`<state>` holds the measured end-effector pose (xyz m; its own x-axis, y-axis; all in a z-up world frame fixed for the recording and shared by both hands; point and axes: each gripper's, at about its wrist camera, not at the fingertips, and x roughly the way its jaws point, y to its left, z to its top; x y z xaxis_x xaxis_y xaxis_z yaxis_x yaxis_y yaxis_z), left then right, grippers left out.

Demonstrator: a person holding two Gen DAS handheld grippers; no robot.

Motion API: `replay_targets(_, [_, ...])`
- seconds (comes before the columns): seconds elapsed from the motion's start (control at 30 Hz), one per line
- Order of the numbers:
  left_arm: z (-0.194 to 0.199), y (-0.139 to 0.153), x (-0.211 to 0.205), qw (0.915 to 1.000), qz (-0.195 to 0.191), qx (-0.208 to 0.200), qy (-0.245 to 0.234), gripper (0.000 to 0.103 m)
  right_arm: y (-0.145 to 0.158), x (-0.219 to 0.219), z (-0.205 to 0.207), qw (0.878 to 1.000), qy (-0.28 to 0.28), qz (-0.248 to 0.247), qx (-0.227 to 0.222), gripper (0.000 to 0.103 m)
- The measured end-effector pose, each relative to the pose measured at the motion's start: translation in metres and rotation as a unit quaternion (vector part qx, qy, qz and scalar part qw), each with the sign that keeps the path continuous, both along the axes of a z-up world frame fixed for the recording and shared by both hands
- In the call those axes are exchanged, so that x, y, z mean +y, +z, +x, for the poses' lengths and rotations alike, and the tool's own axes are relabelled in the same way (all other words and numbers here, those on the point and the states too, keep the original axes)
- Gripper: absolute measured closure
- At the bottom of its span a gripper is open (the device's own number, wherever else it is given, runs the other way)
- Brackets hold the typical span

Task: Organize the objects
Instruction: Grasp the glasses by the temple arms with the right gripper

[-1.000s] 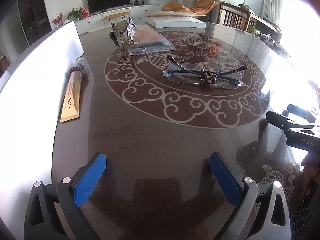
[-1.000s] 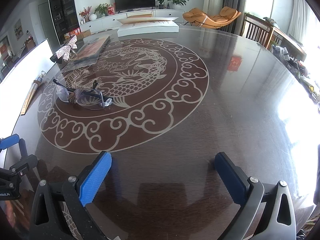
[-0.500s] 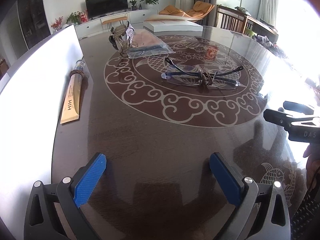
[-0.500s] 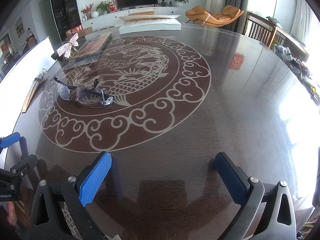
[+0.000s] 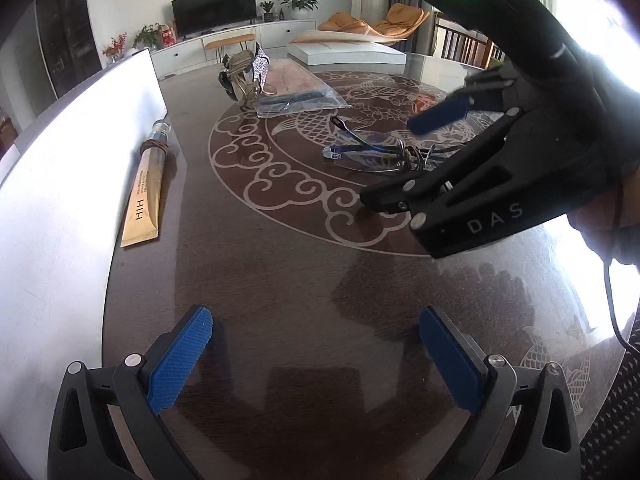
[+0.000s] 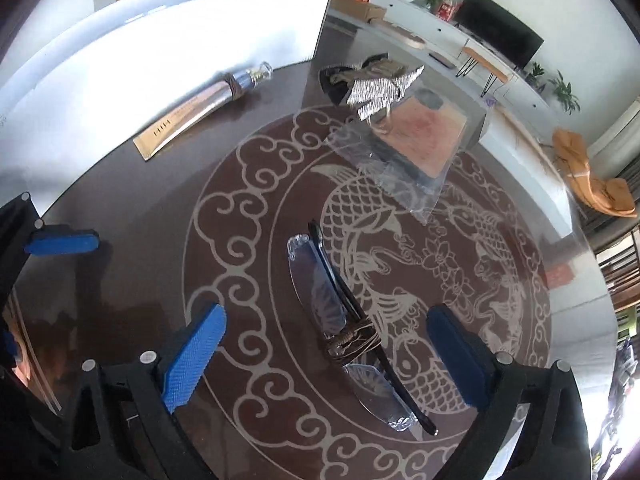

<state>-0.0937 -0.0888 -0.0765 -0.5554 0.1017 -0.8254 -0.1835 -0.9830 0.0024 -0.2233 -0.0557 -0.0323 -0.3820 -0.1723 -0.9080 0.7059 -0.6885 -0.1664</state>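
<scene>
Straddling the folded glasses (image 6: 352,332), your right tongs (image 6: 326,354) are closing in from wide, pads still clear of the frame on both sides. You are lining up the pick. The glasses are lying on the patterned middle of the surface (image 6: 132,200), bound at the bridge. Next, you are needing to lower and pinch gently across the bridge. Your left tongs (image 5: 316,360) are hanging wide and empty over the near edge.

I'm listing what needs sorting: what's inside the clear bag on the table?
Inside the clear bag lies a dark, long, flat item; what it is I cannot tell. A pinkish flat sheet or box shows through its far end. A patterned bow and straps cover one corner.
</scene>
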Motion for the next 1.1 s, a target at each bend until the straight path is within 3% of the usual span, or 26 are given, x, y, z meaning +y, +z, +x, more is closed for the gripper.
replay_targets(0.03, [0.0,0.0,0.0,1.0,0.0,0.0,0.0,0.0,0.002,0.008,-0.002,0.999,-0.014,-0.029,-0.012,0.034])
replay_targets(0.1, [0.0,0.0,0.0,1.0,0.0,0.0,0.0,0.0,0.003,0.023,-0.001,0.998,-0.052,-0.045,-0.004,0.065])
replay_targets(0.17, [0.0,-0.001,0.001,1.0,0.0,0.0,0.0,0.0,0.002,0.037,0.003,0.995,-0.087,-0.054,0.01,0.071])
replay_targets(0.27, [0.0,-0.001,0.0,1.0,0.0,0.0,0.0,0.0,0.001,0.063,0.013,0.987,-0.144,-0.062,0.031,0.072])
replay_targets(0.47, [-0.001,0.0,0.001,1.0,0.0,0.0,0.001,0.0,0.001,0.138,0.034,0.956,-0.276,-0.076,0.068,0.072])
replay_targets(0.53, [-0.001,0.0,0.001,1.0,0.0,0.001,0.001,0.0,0.001,0.156,0.039,0.946,-0.303,-0.094,0.074,0.071])
replay_targets(0.57, [-0.001,0.0,0.001,1.0,0.0,0.001,0.001,0.0,0.0,0.163,0.04,0.941,-0.312,-0.102,0.076,0.065])
replay_targets(0.6, [-0.001,0.0,0.001,1.0,0.0,0.0,0.001,0.0,0.0,0.169,0.042,0.937,-0.322,-0.107,0.077,0.049])
replay_targets(0.67, [-0.001,0.0,0.001,1.0,0.0,0.001,0.001,0.0,-0.003,0.176,0.043,0.932,-0.337,-0.111,0.077,0.03])
replay_targets(0.9, [-0.001,0.0,0.0,1.0,0.0,0.001,0.001,0.0,-0.007,0.181,0.043,0.93,-0.34,-0.113,0.078,0.02])
replay_targets(1.1, [-0.001,0.0,0.0,1.0,0.0,0.001,0.002,0.0,-0.009,0.182,0.042,0.929,-0.344,-0.116,0.077,0.018])
